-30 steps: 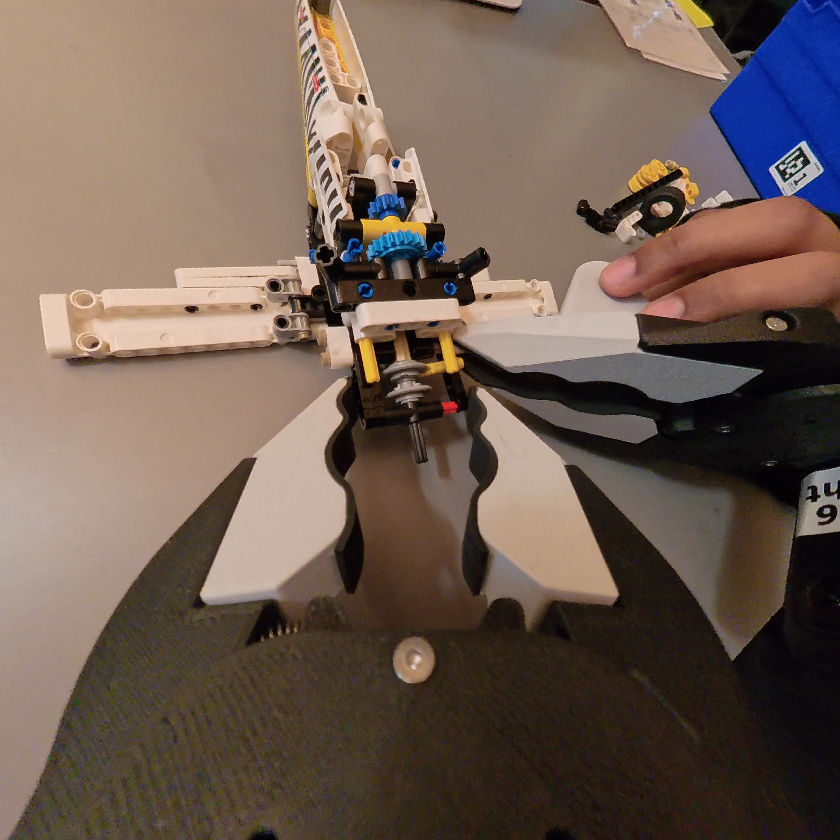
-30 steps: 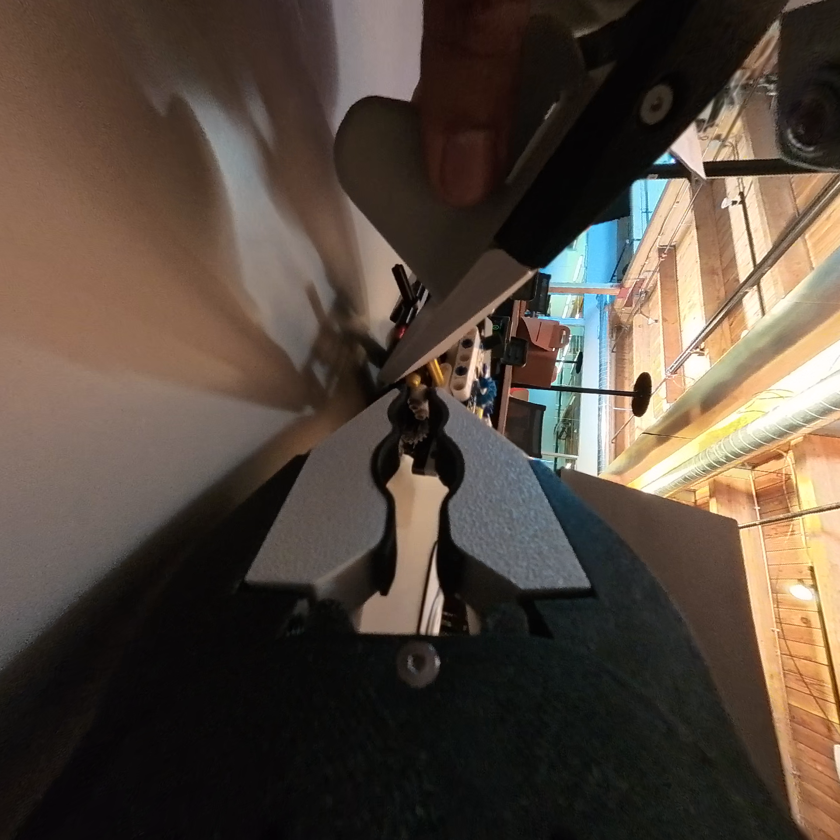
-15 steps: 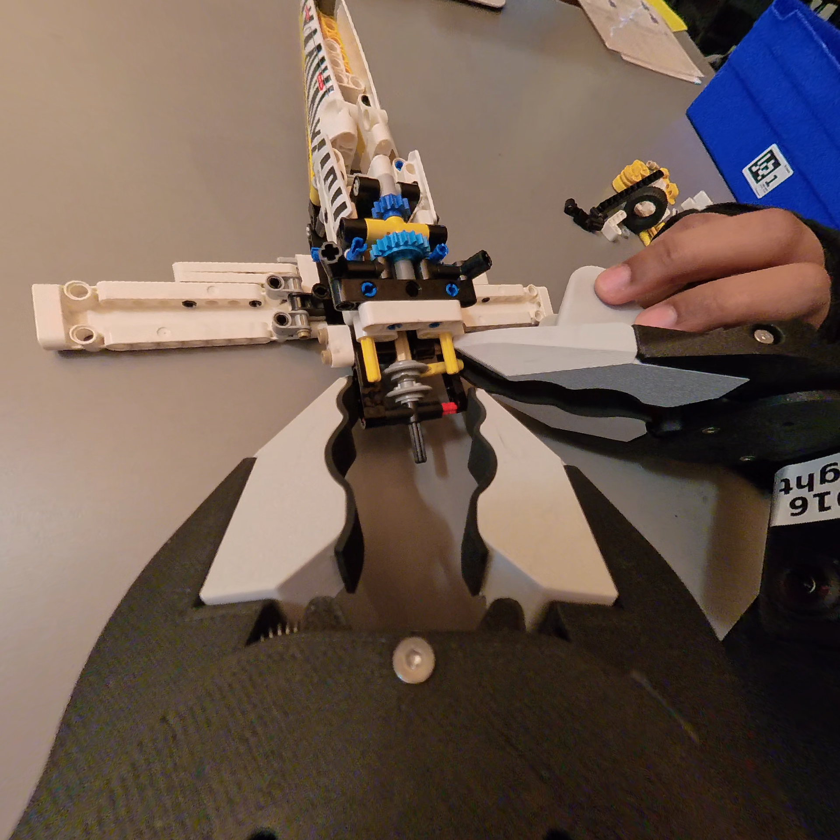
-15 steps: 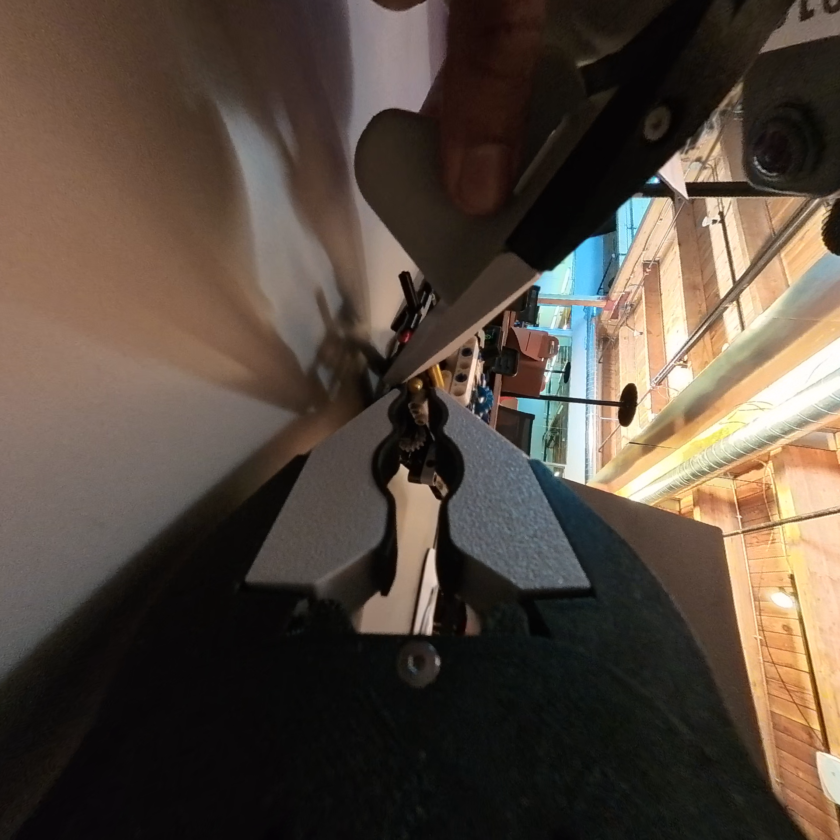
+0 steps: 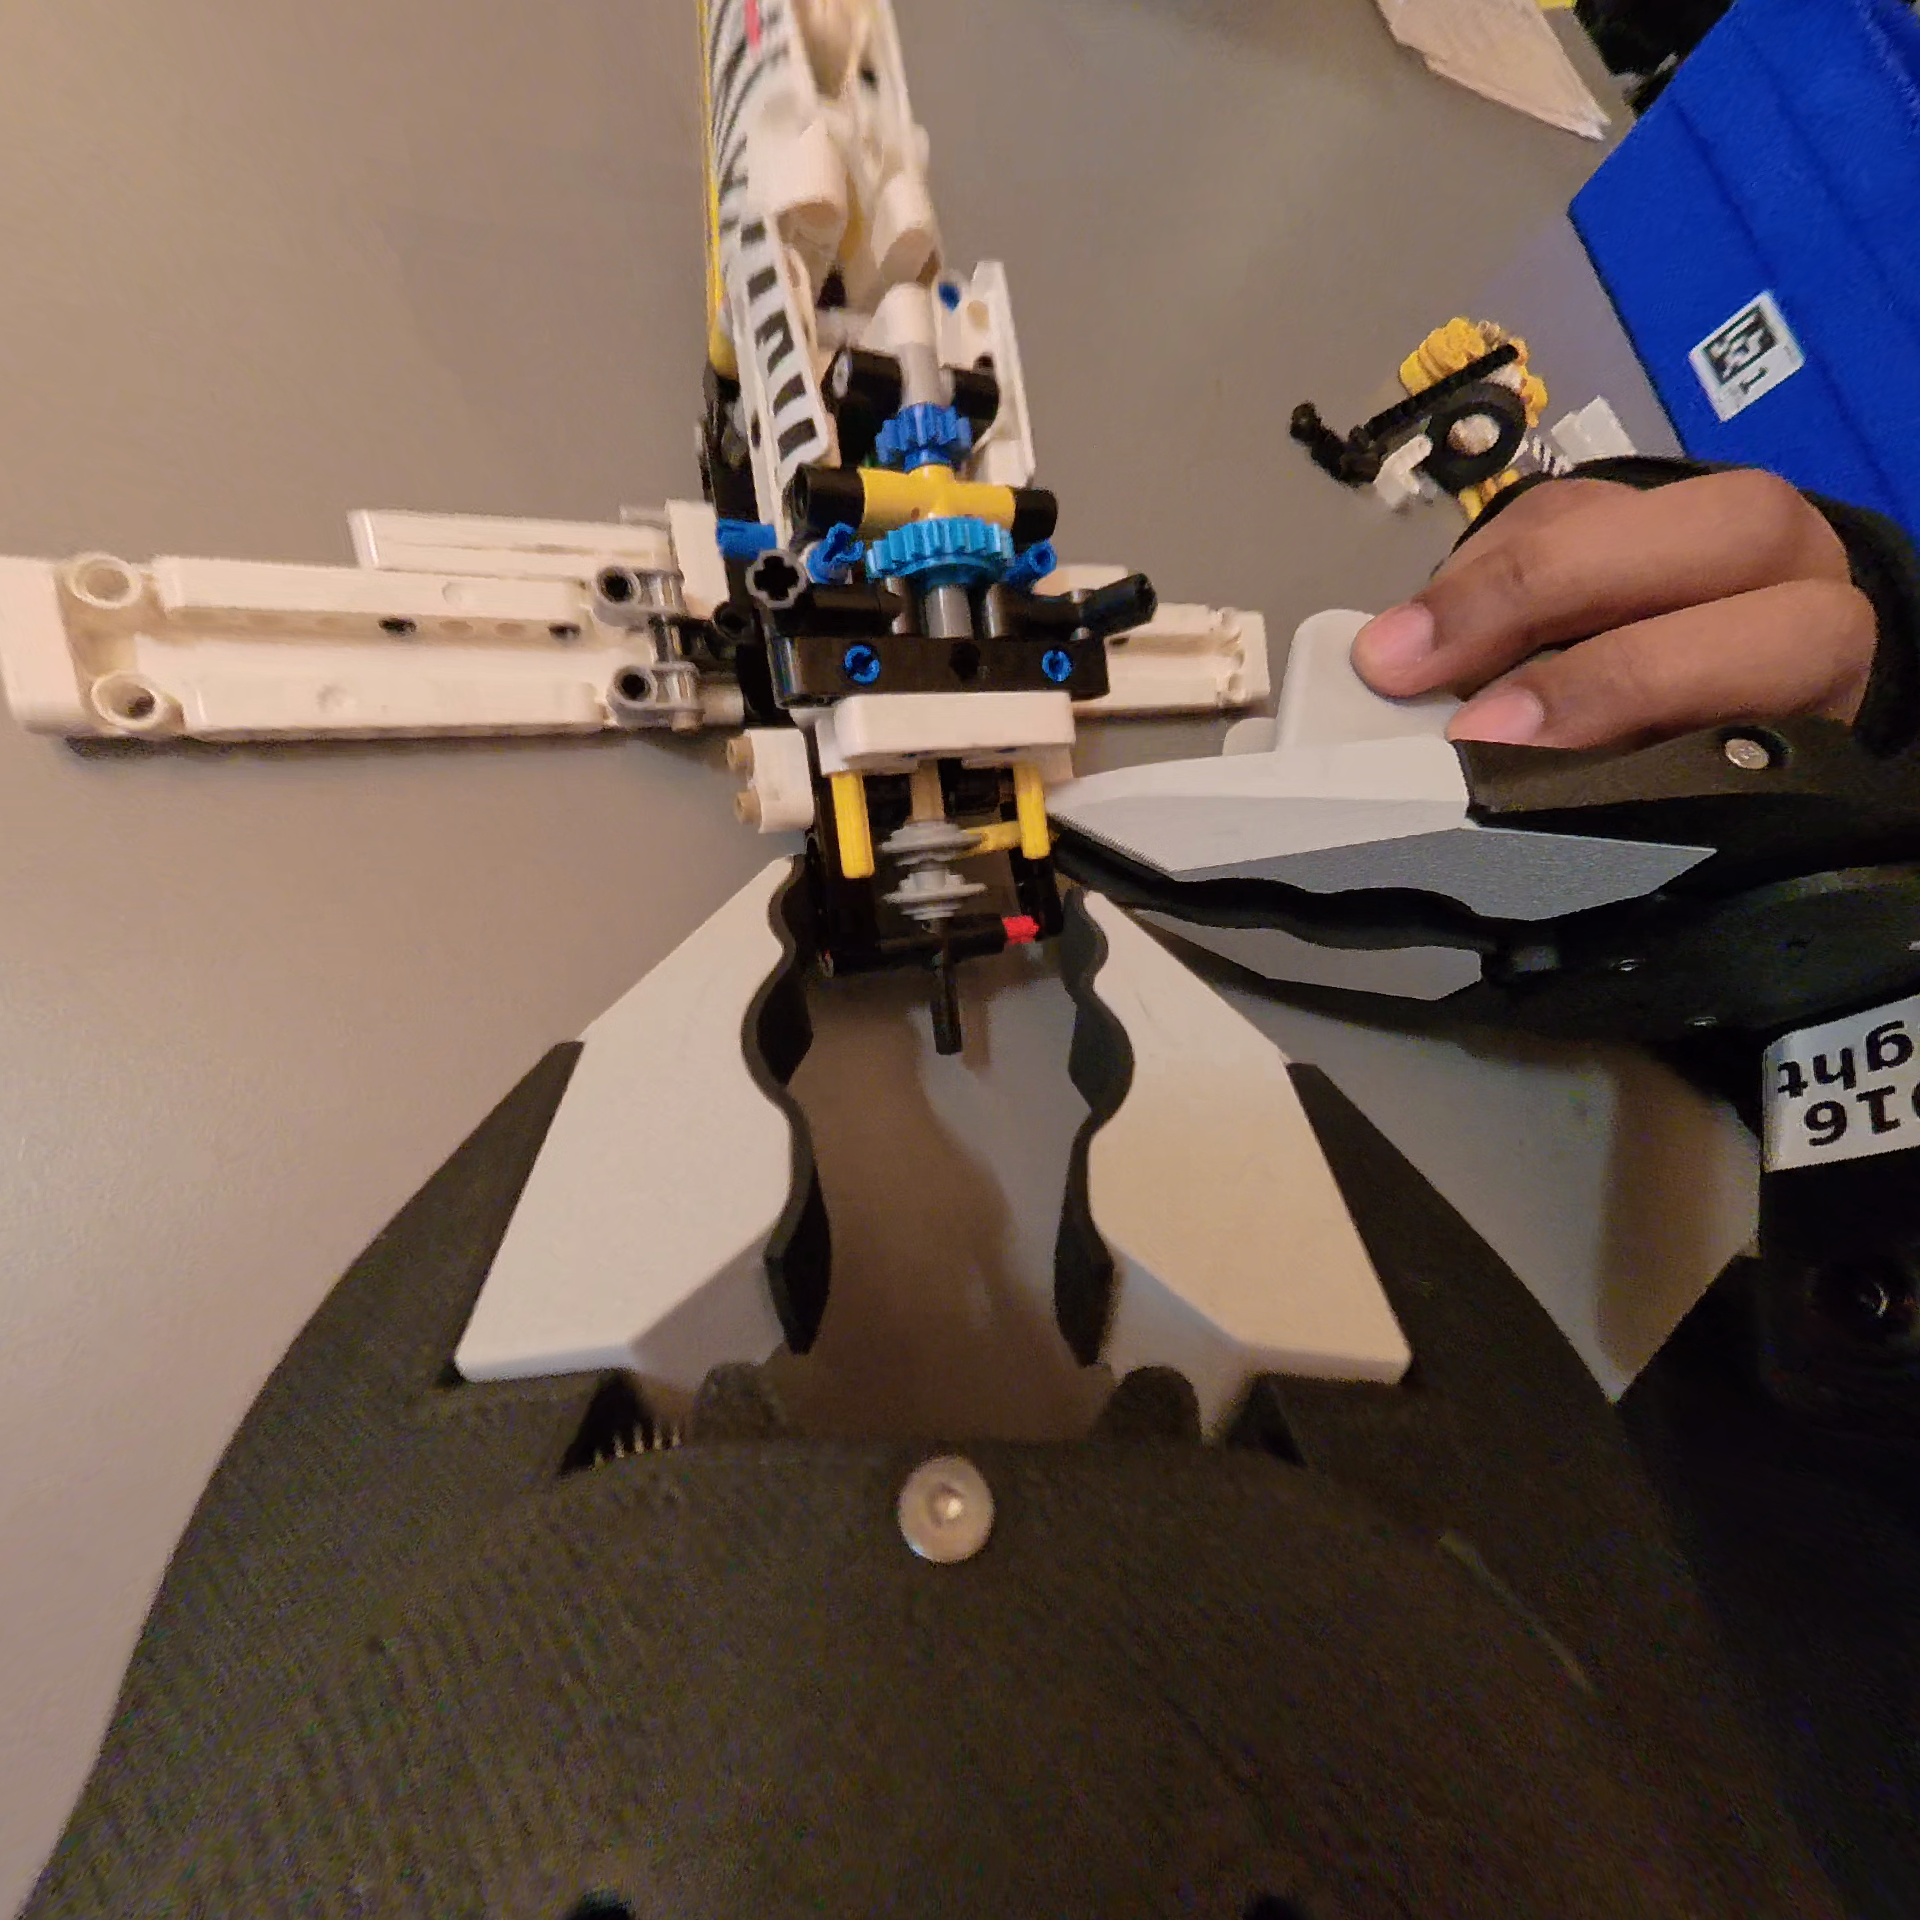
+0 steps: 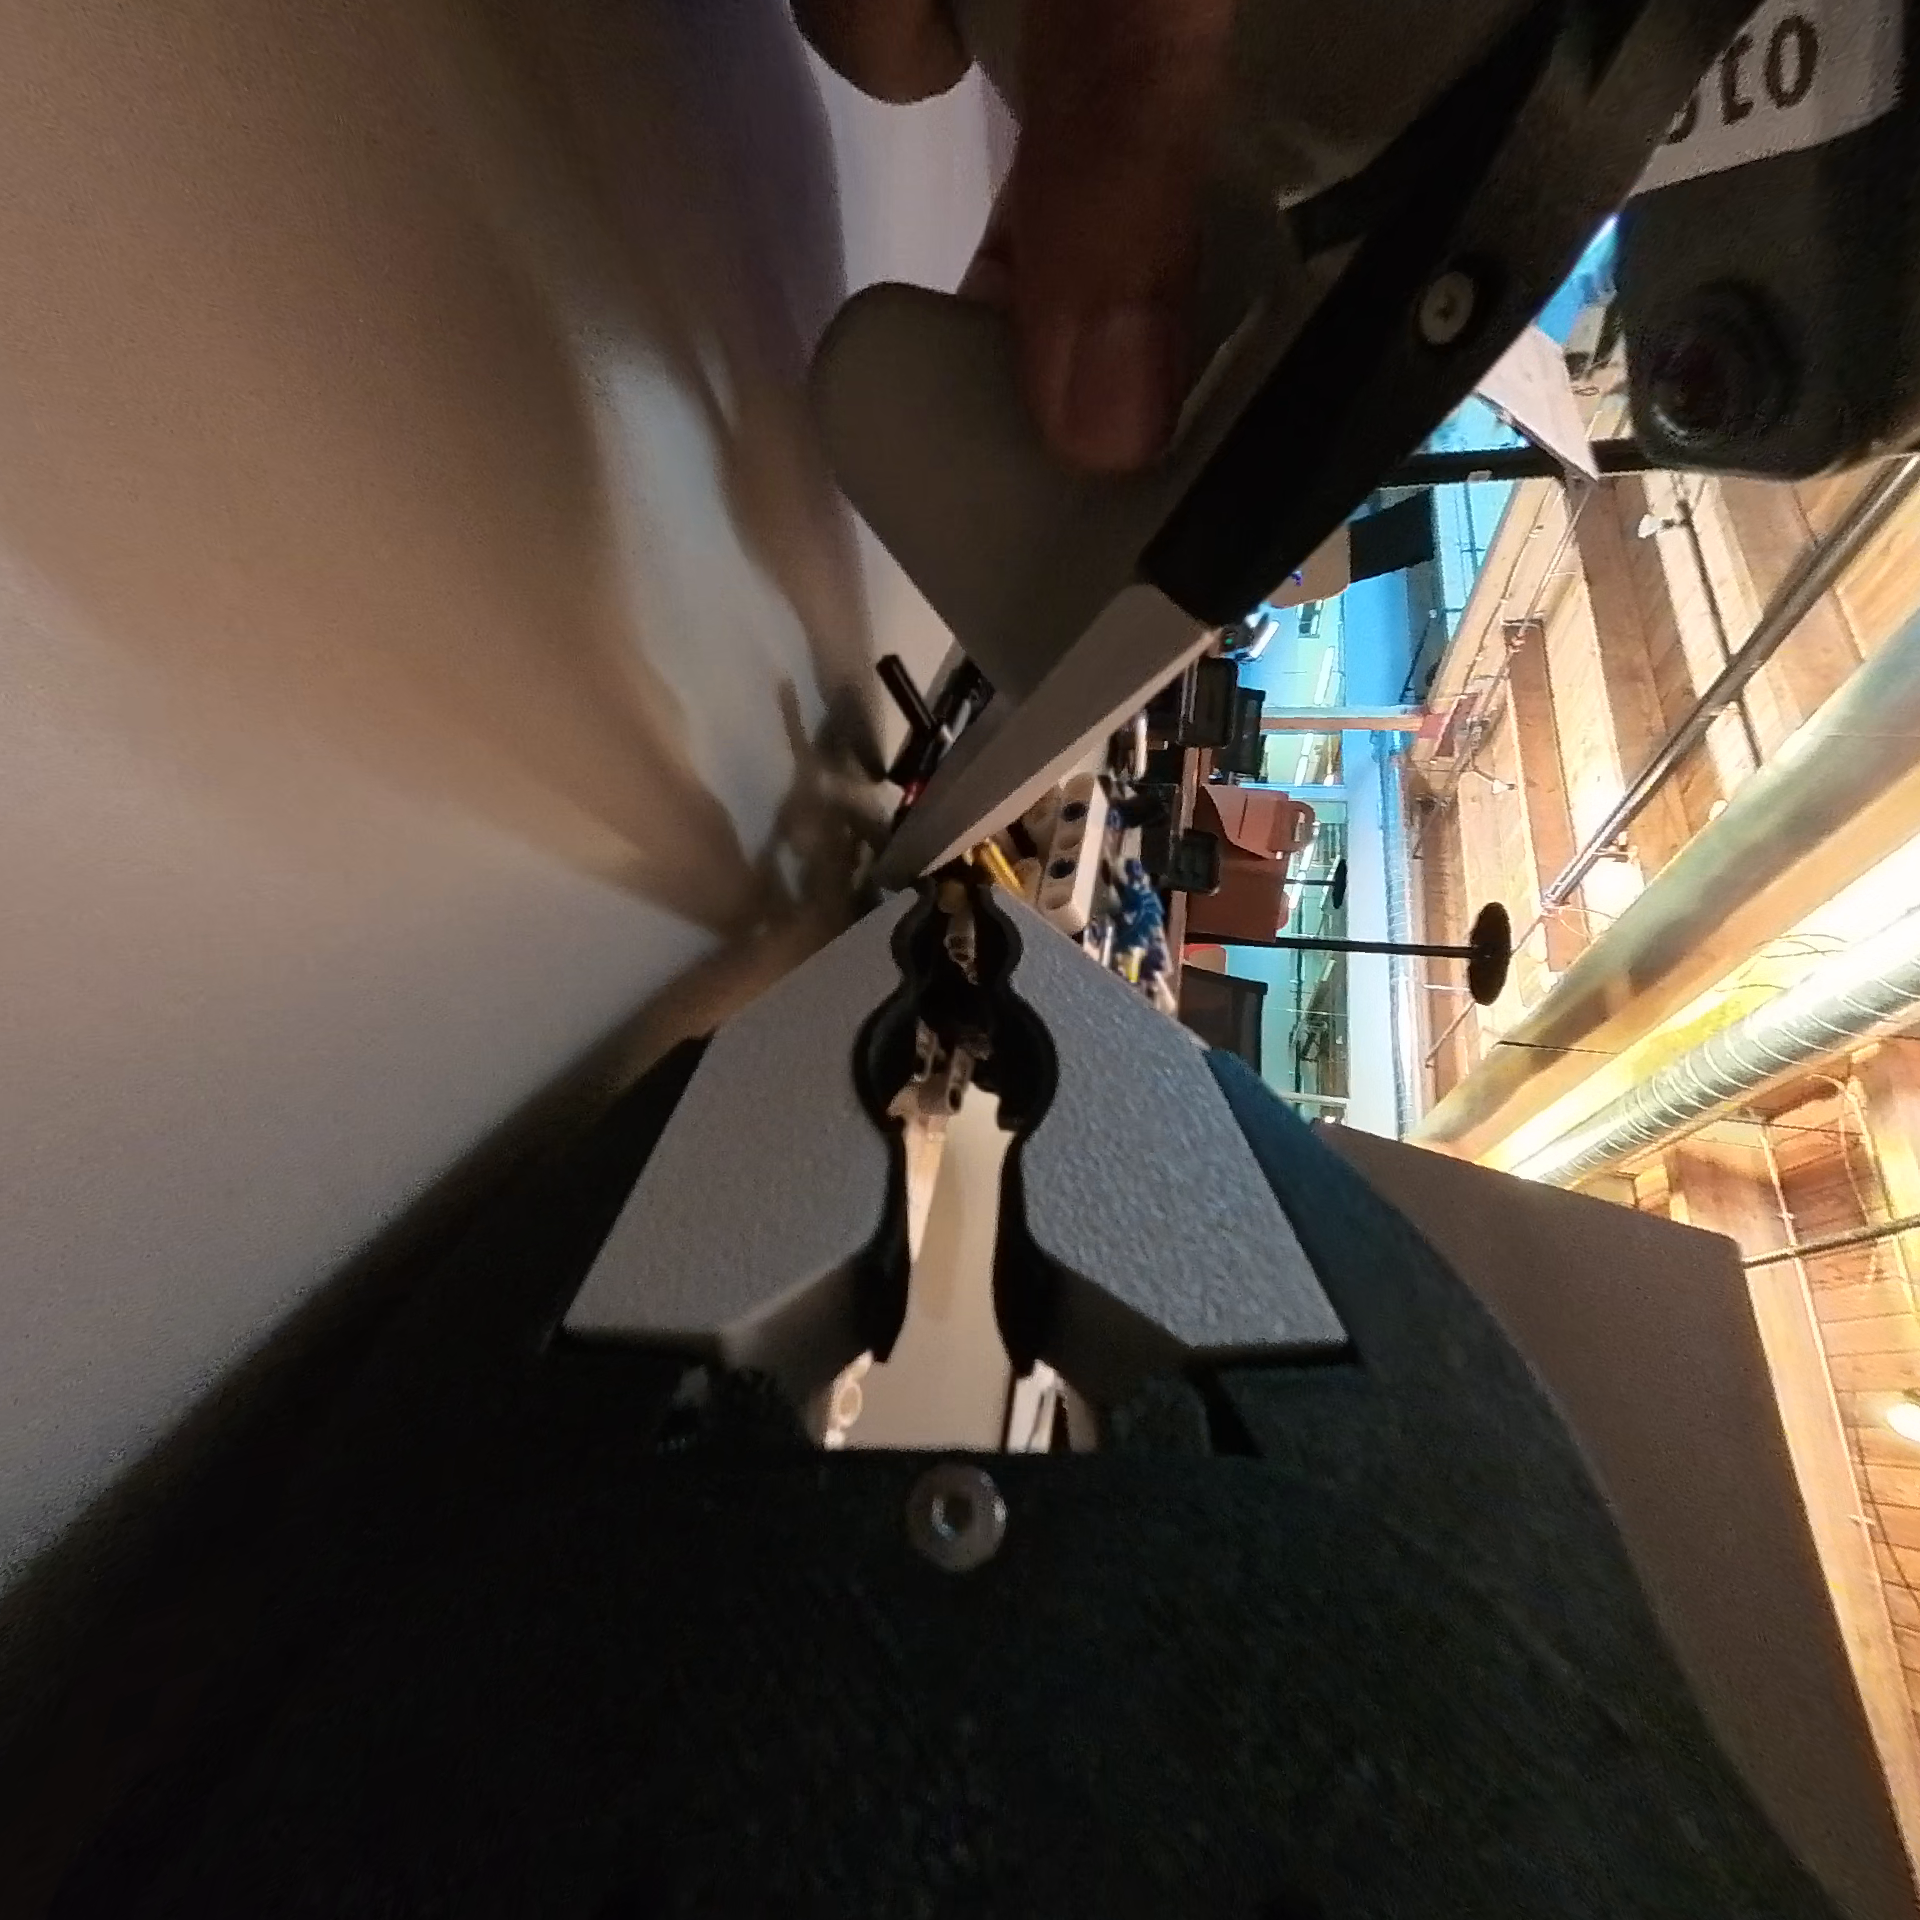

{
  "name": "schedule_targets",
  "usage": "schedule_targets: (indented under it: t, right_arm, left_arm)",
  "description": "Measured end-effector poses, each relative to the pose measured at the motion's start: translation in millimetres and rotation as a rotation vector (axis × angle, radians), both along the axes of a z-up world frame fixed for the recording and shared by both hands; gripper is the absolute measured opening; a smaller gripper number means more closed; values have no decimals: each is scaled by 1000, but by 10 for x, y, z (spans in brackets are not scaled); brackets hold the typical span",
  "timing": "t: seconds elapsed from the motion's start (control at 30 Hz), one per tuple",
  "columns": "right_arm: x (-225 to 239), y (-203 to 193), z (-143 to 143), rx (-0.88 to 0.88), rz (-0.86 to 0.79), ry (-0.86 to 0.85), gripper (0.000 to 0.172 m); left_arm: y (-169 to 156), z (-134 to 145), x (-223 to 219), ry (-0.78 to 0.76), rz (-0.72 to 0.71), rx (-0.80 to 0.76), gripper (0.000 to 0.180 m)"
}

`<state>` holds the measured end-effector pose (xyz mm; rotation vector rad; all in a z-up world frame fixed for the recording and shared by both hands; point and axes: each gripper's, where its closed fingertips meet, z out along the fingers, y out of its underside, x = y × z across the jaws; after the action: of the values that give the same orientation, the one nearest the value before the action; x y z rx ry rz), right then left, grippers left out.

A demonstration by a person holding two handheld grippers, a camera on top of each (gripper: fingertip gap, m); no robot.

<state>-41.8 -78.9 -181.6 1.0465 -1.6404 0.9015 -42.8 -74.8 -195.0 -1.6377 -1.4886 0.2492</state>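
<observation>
With the model (image 5: 914, 644) flat on the grey table (image 5: 312, 260), I see the left gripper (image 5: 935, 914) part open, its 2 pads clamping the black tail block, and the right gripper (image 5: 1070, 831) nearly closed, pinching a yellow pin (image 5: 997, 834) on that block's right side.

White sticker (image 5: 1839, 1096) on the right gripper's body: bears printed characters.
Square coded tag (image 5: 1745, 355) on the blue bin (image 5: 1766, 208): bears a pattern.
White label (image 6: 1756, 78) on the left gripper's body: bears characters.
</observation>
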Motion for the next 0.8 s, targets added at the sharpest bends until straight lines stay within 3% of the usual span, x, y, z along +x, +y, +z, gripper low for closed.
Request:
schedule_targets:
  t: [0.37, 0.67, 0.8]
  right_arm:
    - [-8, 17, 62, -6, -77, -162, 2]
    - [5, 96, 69, -37, -132, -289, 1]
    - [71, 204, -12, -9, -166, -394, 2]
  left_arm:
    - [-19, 85, 2, 32, 1, 97, 42]
    - [-11, 88, 0, 40, -1, 84, 40]
    - [-132, 159, -43, 100, 51, 54, 26]
